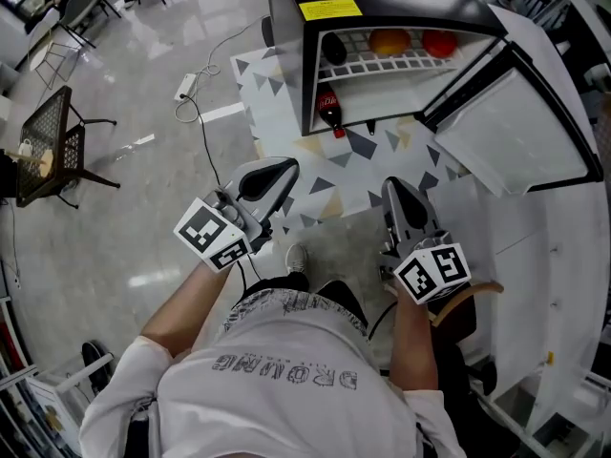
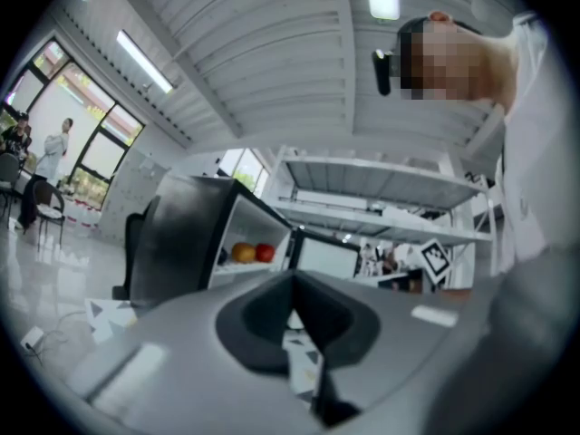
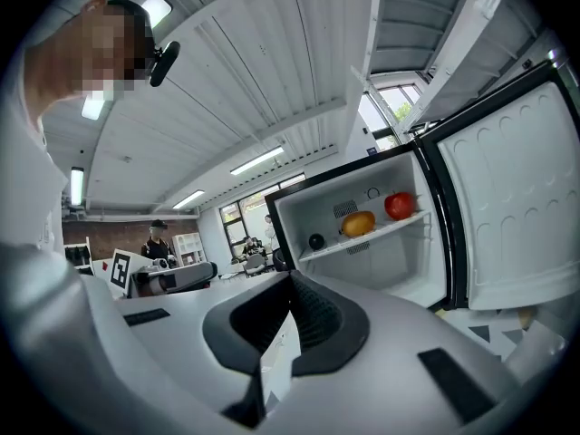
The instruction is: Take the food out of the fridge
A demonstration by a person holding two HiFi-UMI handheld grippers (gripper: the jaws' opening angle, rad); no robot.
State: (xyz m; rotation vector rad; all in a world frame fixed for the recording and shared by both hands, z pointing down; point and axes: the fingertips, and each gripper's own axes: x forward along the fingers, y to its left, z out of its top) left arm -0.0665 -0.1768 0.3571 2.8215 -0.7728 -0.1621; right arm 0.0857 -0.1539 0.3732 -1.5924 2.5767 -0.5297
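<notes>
Left gripper point(image 1: 281, 170) and right gripper point(image 1: 396, 189), both shut and empty, face the open fridge point(image 1: 284, 36)
Fruit point(image 1: 389, 41) lies on its shelf point(image 1: 382, 66) straight ahead, nearer the right gripper

left gripper point(image 2: 292, 284): jaws together | fridge point(image 2: 177, 243) open | orange fruit point(image 2: 243, 253), red fruit point(image 2: 265, 253) inside

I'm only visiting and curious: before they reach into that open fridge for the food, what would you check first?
1. Fridge door open: ok.
2. Food in sight: ok. Orange fruit, red fruit and a dark item on the shelf; bottle lower down.
3. Left gripper empty: ok.
4. Right gripper empty: ok.
5. Fingers open to grab: not ok, both pairs shut.
6. Grippers at the food: not ok, both short of the fridge.
</notes>
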